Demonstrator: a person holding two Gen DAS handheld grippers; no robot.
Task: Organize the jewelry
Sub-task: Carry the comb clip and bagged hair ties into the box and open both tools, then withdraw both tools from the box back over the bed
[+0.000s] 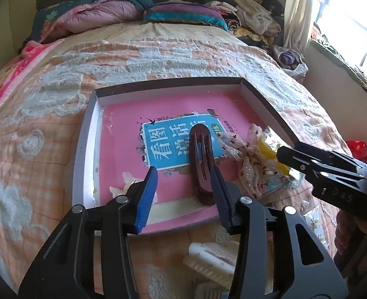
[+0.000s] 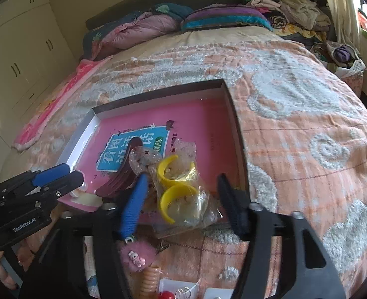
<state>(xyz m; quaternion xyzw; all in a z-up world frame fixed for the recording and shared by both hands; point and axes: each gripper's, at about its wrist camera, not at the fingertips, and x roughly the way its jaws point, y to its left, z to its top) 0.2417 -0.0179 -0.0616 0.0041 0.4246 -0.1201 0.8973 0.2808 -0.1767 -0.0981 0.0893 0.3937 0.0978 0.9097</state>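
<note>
left wrist view | left gripper (image 1: pixel 185 186) fingers parted, dark red hair clip (image 1: pixel 202 164) loose beside one, in box (image 1: pixel 83 149) | right gripper (image 2: pixel 183 199) fingers wide around bagged yellow clips (image 2: pixel 176 186), no squeeze | left: pink pompom (image 2: pixel 134 255), coil tie (image 2: pixel 149 280) on bed (image 2: pixel 308 124)

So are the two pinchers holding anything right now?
No. The left gripper is open beside the dark hair clip. The right gripper is open around the bagged yellow clips.
</note>
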